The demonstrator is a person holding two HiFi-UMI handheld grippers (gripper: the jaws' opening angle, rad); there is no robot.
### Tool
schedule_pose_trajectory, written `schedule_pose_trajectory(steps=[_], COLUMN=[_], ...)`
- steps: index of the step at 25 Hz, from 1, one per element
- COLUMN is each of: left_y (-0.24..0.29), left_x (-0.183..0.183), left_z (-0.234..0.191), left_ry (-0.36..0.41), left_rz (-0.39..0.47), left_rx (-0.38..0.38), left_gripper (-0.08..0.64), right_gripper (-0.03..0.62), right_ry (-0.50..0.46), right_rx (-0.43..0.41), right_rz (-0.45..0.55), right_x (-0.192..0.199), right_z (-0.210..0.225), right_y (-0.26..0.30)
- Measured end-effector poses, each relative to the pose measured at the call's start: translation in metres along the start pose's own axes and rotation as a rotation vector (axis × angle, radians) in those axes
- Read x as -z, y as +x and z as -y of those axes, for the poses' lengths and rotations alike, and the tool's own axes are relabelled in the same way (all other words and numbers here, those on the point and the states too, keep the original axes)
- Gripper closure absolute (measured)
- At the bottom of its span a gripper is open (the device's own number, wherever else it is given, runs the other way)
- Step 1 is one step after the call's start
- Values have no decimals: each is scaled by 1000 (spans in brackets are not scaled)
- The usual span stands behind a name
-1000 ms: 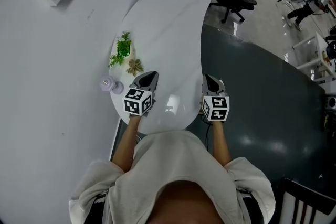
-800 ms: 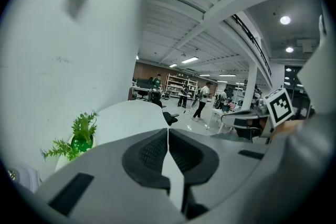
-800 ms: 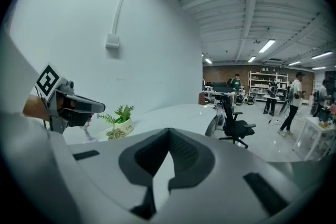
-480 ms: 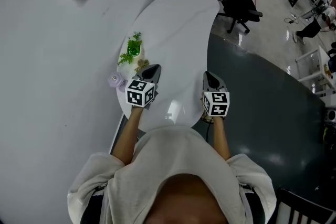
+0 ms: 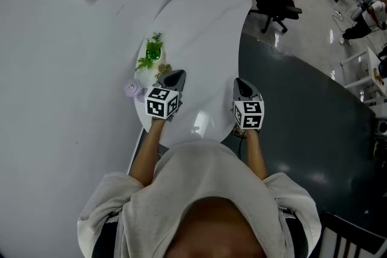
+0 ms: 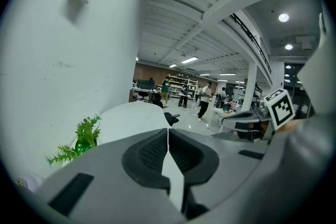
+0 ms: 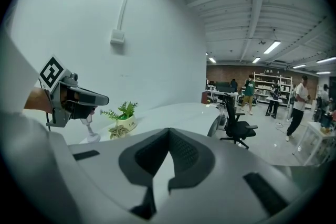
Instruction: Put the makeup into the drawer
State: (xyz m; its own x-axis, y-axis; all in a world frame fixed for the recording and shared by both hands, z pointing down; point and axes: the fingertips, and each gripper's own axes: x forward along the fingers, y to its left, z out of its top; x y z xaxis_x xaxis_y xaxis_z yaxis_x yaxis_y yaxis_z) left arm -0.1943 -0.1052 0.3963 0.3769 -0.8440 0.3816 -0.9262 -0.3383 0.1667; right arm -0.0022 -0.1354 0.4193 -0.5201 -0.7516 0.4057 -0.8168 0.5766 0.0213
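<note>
Count: 1 white curved surface (image 5: pixel 202 18), 1 green potted plant (image 5: pixel 151 54), 1 tan flower-shaped ornament (image 5: pixel 163 69), 1 lavender makeup item (image 5: pixel 132 89), 2 tongs. The left tongs (image 5: pixel 175 74) are hovering over the surface's wall side, jaws pressing together, gripping nothing. The right tongs (image 5: pixel 240 83) are hovering at the opposite edge, likewise pressed together, empty. The lavender makeup item is sitting at the wall-side edge, just beside the left tongs, near the plant.
</note>
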Motion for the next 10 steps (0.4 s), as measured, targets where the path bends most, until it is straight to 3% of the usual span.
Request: schedule_pose_trajectory(steps=[10], left_y=[-1], left_x=[4], left_z=[2], left_ry=[-5], left_rz=[-14], left_rx=[12], left_gripper=[546], right_gripper=[595], right_ry=[-19], right_rx=[-8], right_rz=[-29], right_x=[6], right_z=[-3], right_y=[-2])
